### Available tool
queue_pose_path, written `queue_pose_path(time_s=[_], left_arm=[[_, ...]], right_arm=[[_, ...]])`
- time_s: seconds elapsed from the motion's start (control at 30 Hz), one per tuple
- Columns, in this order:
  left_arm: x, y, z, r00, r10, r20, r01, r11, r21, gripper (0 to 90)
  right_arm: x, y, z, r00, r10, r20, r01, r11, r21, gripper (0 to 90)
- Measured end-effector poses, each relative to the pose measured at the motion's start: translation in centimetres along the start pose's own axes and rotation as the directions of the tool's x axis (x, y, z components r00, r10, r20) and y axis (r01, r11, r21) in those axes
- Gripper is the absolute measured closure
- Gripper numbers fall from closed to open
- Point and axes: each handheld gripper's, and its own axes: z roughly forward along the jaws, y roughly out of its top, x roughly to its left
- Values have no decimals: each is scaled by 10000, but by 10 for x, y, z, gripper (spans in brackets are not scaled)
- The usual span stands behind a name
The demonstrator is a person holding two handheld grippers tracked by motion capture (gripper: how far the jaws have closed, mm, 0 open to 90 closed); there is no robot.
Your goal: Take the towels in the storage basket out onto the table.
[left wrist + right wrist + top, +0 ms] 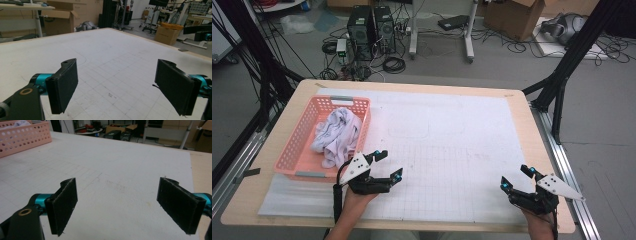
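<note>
Cables, two computer towers (371, 31) and cardboard boxes (514, 16) clutter the floor behind my table (532, 150), which carries a white gridded mat (452, 150). From the high view I see a pink basket (297, 150) on the mat's left side, with a white cloth (337, 135) bunched inside it and rising a little over the rim. My left tool (392, 164) sits just beside the basket's near right corner, close to the cloth but not touching it, its jaws spread apart with nothing between them. My right tool (516, 176) is well apart from it, near the table's right front edge, jaws likewise spread and empty. A hand (354, 200) grips each tool from below.

Along the left gripper view, my two black pads (63, 86) stand wide apart over bare gridded mat. More boxes (61, 20) and a desk stand beyond the table's far edge.

Along the right gripper view, the pads (63, 205) are also wide apart above the mat, which shows faint smudges. The pink basket (25, 137) sits at the upper left, far from these jaws, and a pale scrap at its rim is probably the cloth (21, 123), though too little of it shows for me to be sure.
</note>
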Motion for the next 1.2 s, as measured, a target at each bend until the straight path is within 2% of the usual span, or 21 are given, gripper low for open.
queue_pose_path(time_s=[0.2,0.37,0.43,0.47,0.53,0.57,0.63,0.67,0.73,0.83,0.87,0.97,1.07,1.13,1.2], left_arm=[[2,-1,1,9999,-153,-26,153,9999,-33,188],[7,-1,3,9998,-205,-79,204,9998,-70,189],[9,0,6,9989,-458,127,461,9987,-199,188],[10,1,10,9964,-783,332,791,9966,-231,188],[10,2,11,9958,-840,364,850,9960,-267,188],[8,3,14,9968,-680,431,687,9975,-139,186],[6,3,14,9971,-628,424,631,9980,-61,185],[5,4,14,9974,-580,424,579,9983,33,186],[1,4,10,9975,-486,515,486,9988,12,185],[-3,8,9,9962,-531,683,541,9985,-122,182],[-4,10,9,9964,-505,686,515,9986,-130,181],[-4,17,8,9958,-545,732,562,9982,-216,180],[-4,24,6,9958,-509,758,535,9980,-336,179],[-2,31,4,9955,-493,814,533,9975,-473,180],[1,43,0,9970,-343,695,384,9975,-586,179]], right_arm=[[-4,-2,0,9999,120,42,-120,9999,47,154],[-8,-6,1,9991,405,95,-407,9991,154,154],[-9,-9,-1,9986,496,170,-500,9985,224,154],[-8,-10,-2,9979,609,198,-614,9977,281,154],[-8,-11,-5,9974,687,205,-693,9972,284,154],[-4,-10,-10,9974,690,220,-695,9973,226,154],[-3,-7,-12,9980,594,229,-598,9981,164,154],[-1,-4,-13,9979,578,292,-577,9983,-46,154],[-1,-2,-11,9967,787,190,-783,9967,-202,154],[-2,-3,-4,9972,730,-141,-729,9973,60,154],[-3,-3,-3,9962,851,-193,-848,9963,159,154],[-5,-2,1,9940,1043,-316,-1041,9945,88,154],[-4,-1,2,9948,984,-281,-975,9948,294,154],[-3,0,2,9955,913,-274,-906,9956,231,154],[-1,0,1,9970,700,-335,-693,9973,225,154]])
